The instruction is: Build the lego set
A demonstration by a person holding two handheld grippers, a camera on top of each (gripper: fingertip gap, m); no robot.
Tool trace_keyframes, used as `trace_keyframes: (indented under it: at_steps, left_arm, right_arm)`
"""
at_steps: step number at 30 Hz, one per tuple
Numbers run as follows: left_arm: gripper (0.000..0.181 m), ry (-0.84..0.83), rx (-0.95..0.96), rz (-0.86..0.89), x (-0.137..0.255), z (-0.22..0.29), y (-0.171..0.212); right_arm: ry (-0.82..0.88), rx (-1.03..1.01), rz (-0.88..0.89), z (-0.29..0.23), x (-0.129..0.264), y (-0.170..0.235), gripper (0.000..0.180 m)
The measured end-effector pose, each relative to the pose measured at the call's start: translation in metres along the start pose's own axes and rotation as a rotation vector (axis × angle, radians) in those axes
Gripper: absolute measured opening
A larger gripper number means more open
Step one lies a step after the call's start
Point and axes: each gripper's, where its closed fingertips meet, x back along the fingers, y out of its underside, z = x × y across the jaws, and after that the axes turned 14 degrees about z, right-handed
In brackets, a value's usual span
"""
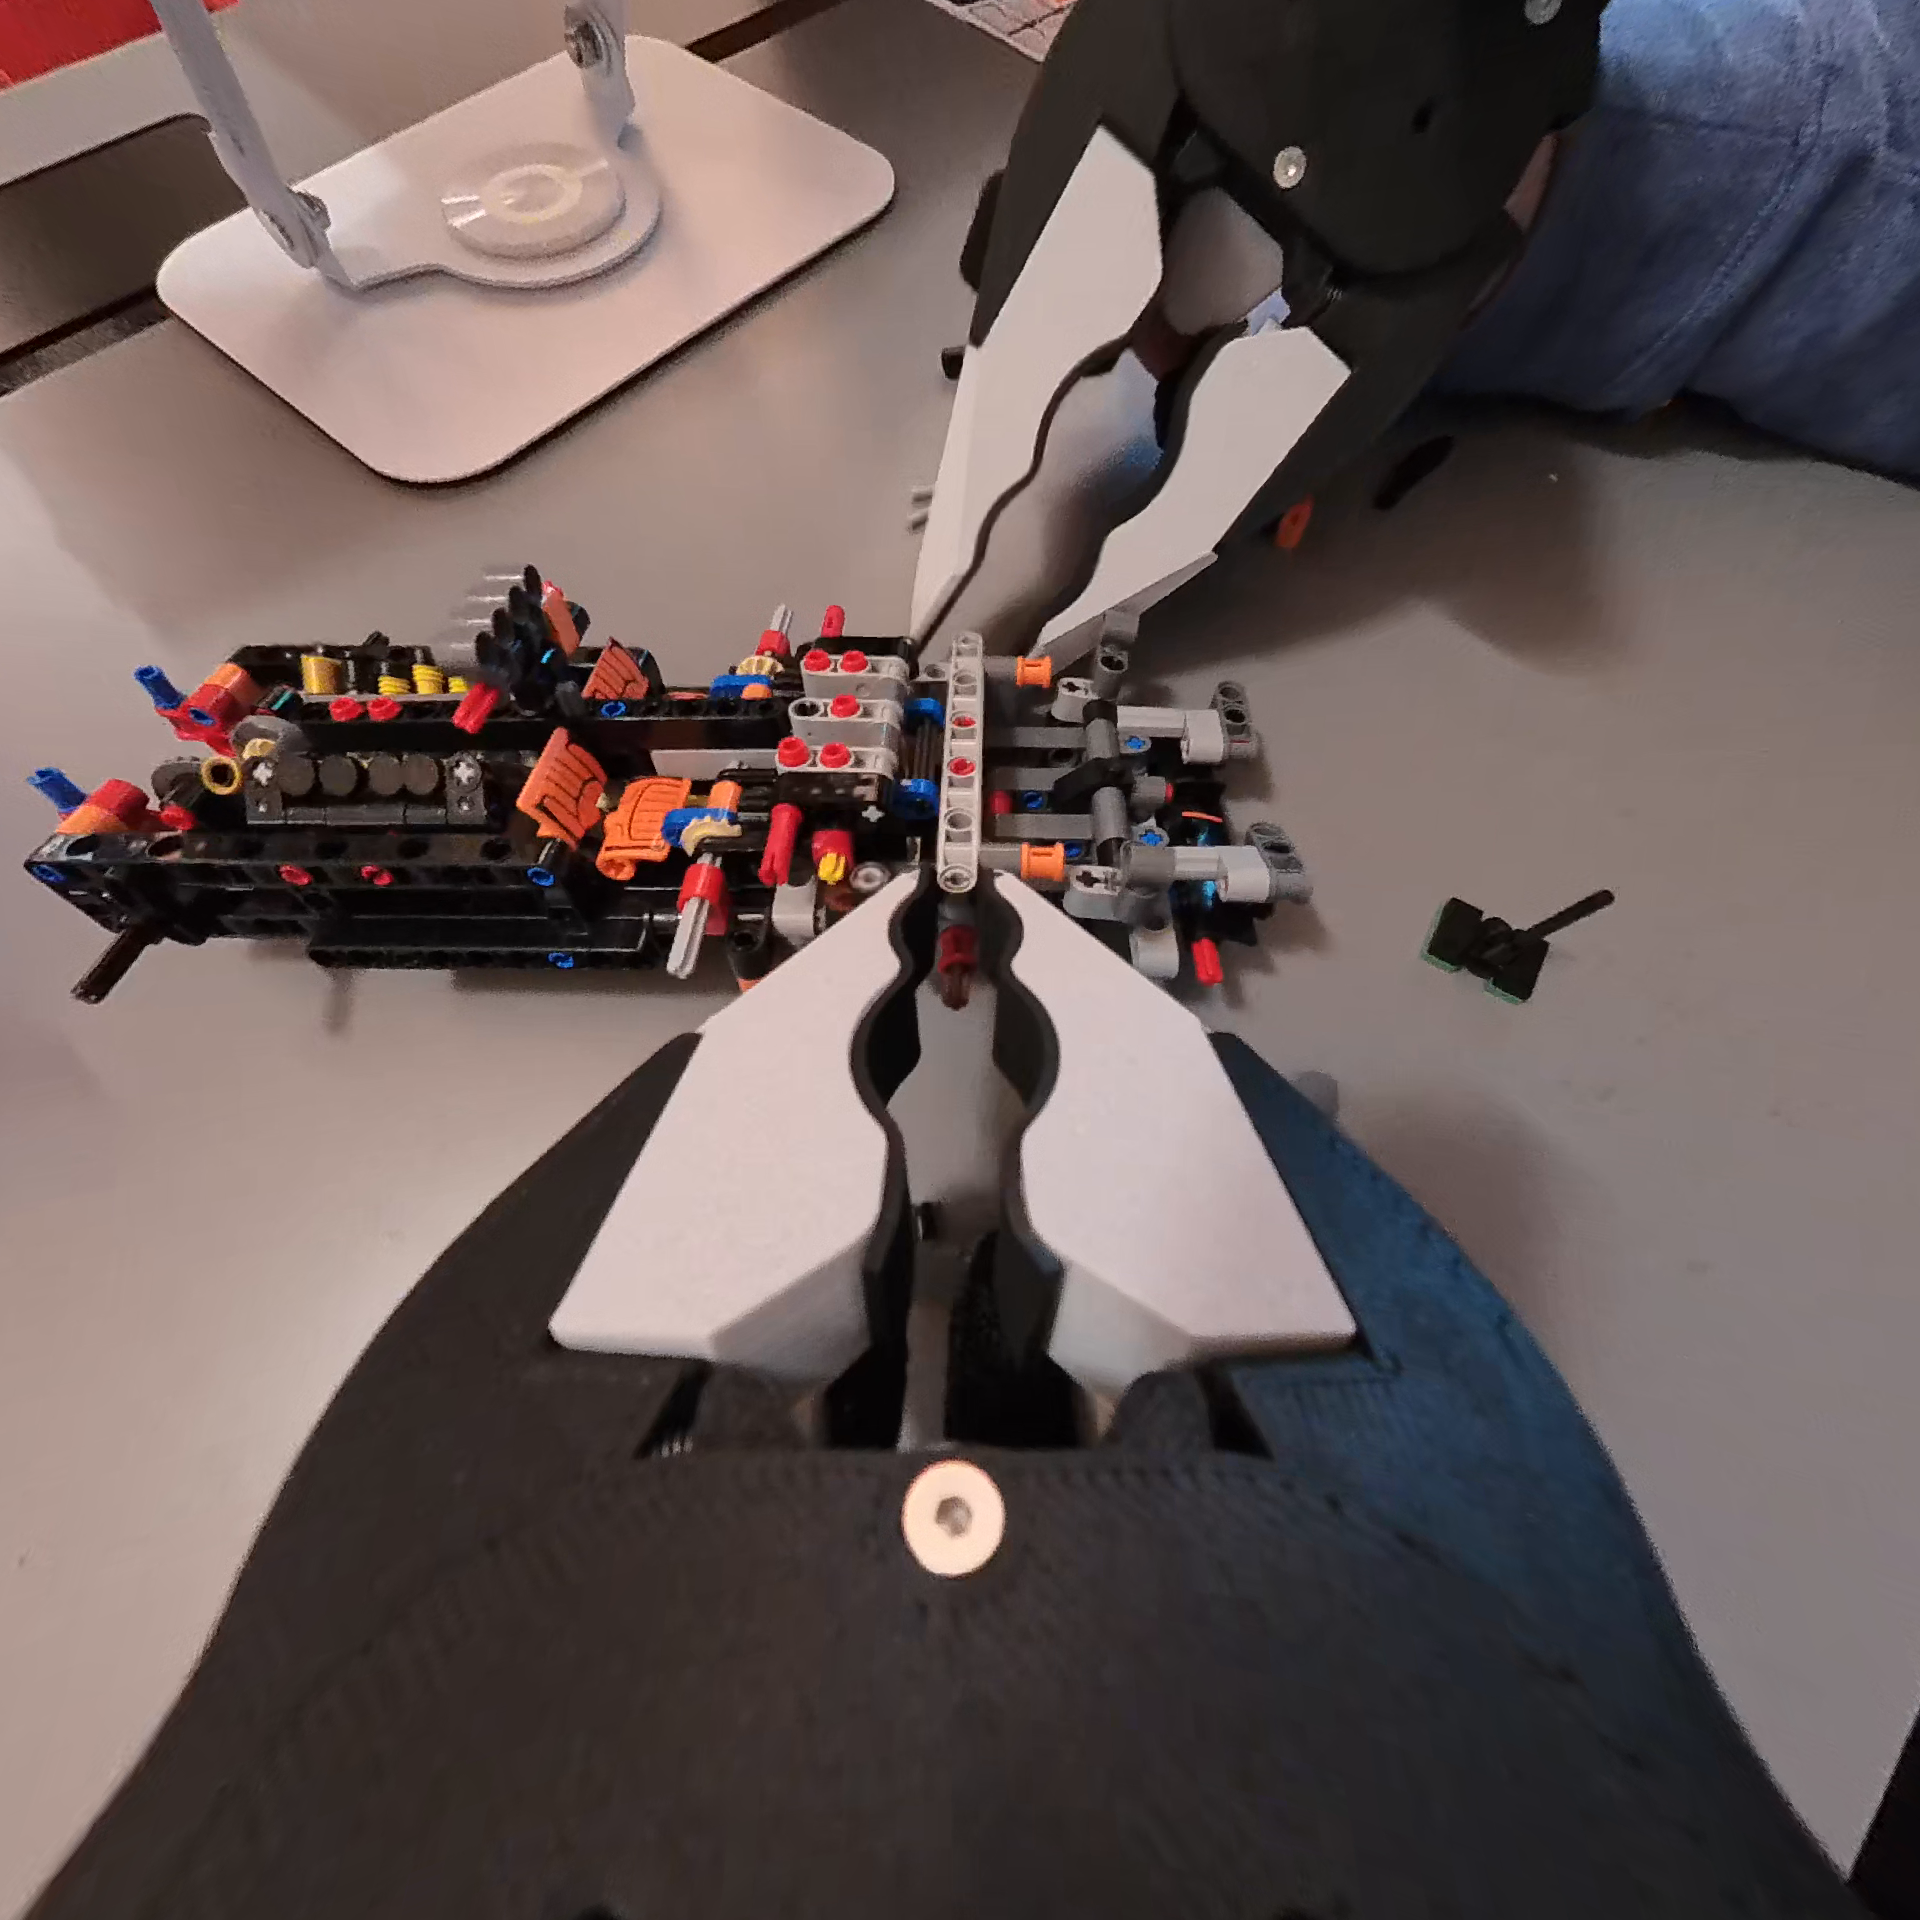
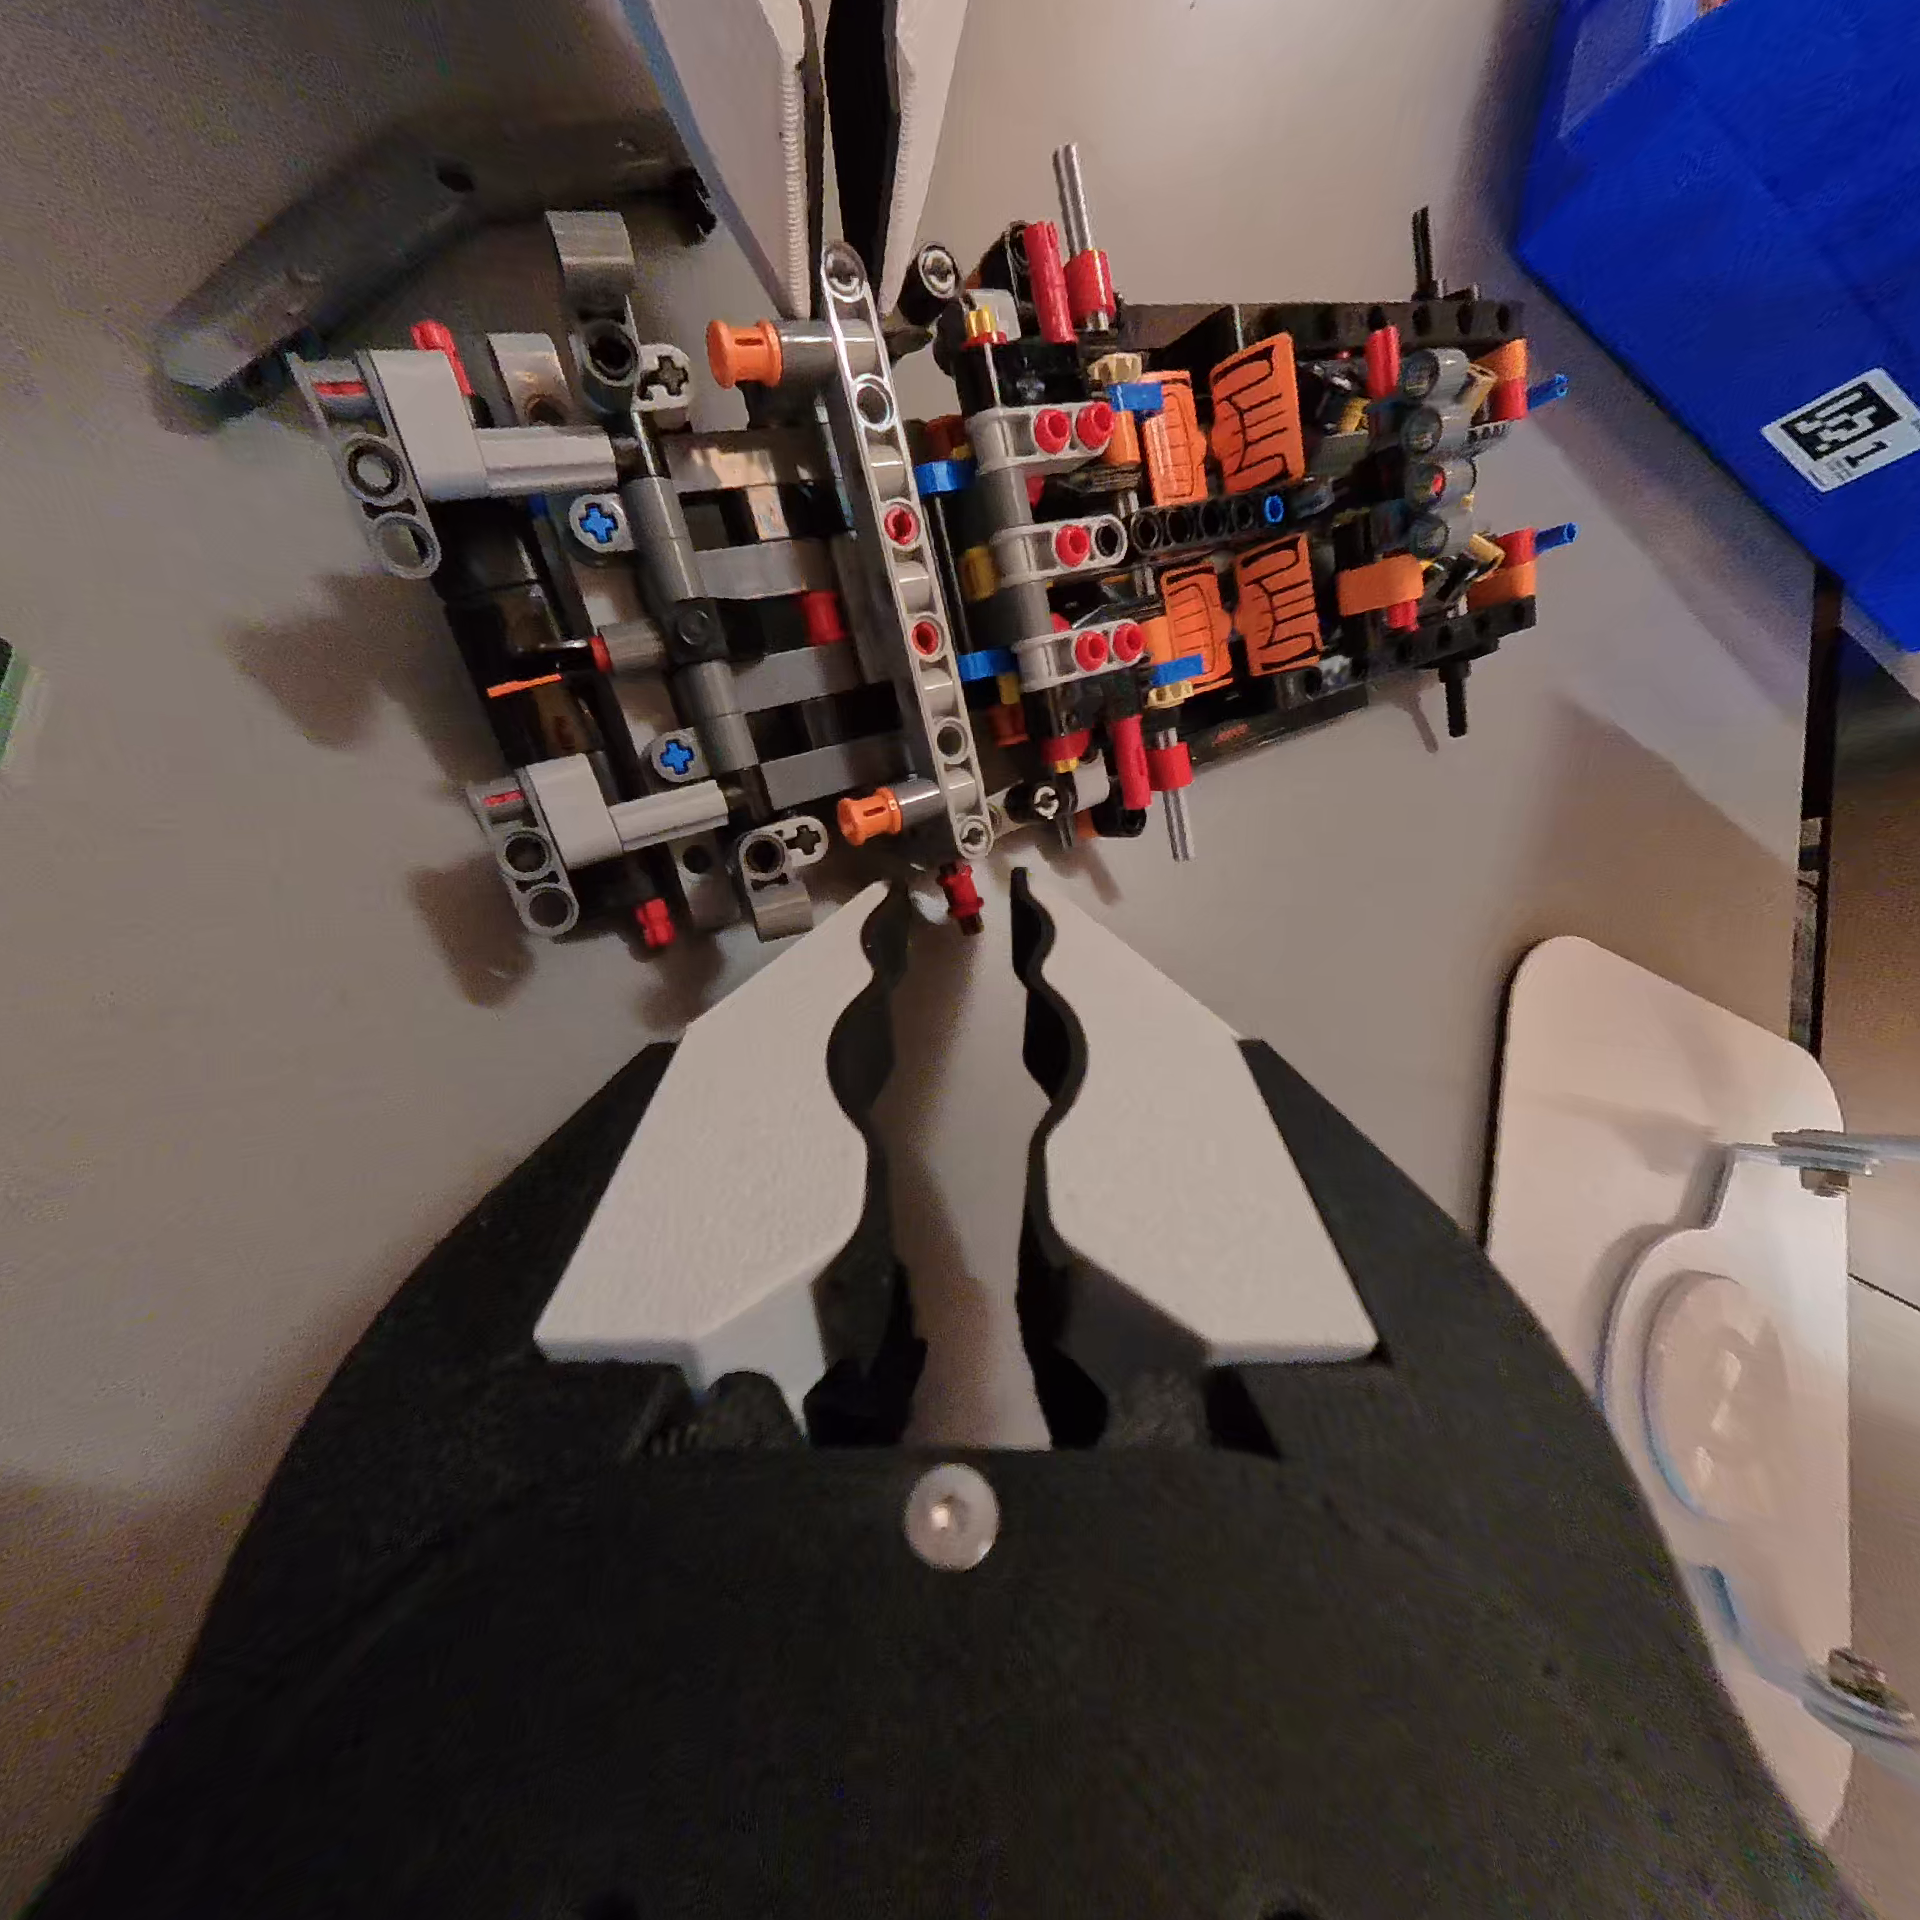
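Starting at the left of the left wrist view, your lego chassis (image 1: 644,790) lies lengthwise on the pale desk (image 1: 520,1143), black beams studded with red, orange and yellow parts, running from the far left edge to right of centre. Above it, in the upper left, stands a white stand base (image 1: 520,270). At centre, your left tongs (image 1: 956,914) point up from the bottom edge, parted by a narrow gap, tips meeting the near end of the light grey crossbeam (image 1: 961,764), with a red pin (image 1: 958,951) lying in the gap; whether they pinch it, you cannot tell. Your right tongs (image 1: 982,634) slant down from the upper right onto the beam's far end, slightly apart. Further right, a small black piece (image 1: 1496,945) lies loose. In the right wrist view, a blue bin (image 2: 1714,260) at the upper right carries a white square-code sticker (image 2: 1844,431).
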Motion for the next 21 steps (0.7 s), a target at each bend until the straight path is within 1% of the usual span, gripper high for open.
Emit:
trace_keyframes:
  at_steps: [3, 6, 11, 14, 16, 18, 21]
  left_arm:
    - [0.005, 0.000, 0.015, 0.009, 0.000, -0.002, 0.000]
    - [0.005, 0.005, 0.026, 0.015, 0.001, -0.003, 0.001]
    - [0.005, 0.009, 0.027, 0.020, 0.002, -0.003, -0.001]
    - [0.005, 0.016, 0.030, 0.022, 0.001, -0.002, -0.002]
    - [0.005, 0.019, 0.033, 0.022, 0.001, -0.002, -0.002]
    - [0.005, 0.020, 0.033, 0.017, 0.001, -0.002, -0.002]
    - [0.005, 0.022, 0.039, 0.014, 0.001, -0.003, -0.002]
  right_arm:
    - [0.026, 0.024, 0.015, 0.004, 0.003, -0.004, 0.022]
    - [0.015, 0.014, 0.034, 0.002, 0.004, -0.007, 0.016]
    - [-0.025, -0.122, 0.130, 0.005, 0.009, -0.016, 0.015]
    - [-0.049, -0.179, 0.156, 0.007, 0.009, -0.017, 0.016]
    - [-0.064, -0.162, 0.134, 0.005, 0.006, -0.014, 0.016]
    - [-0.062, -0.099, 0.087, 0.002, 0.005, -0.008, 0.017]
    - [-0.010, 0.021, 0.045, 0.005, 0.006, -0.006, 0.020]
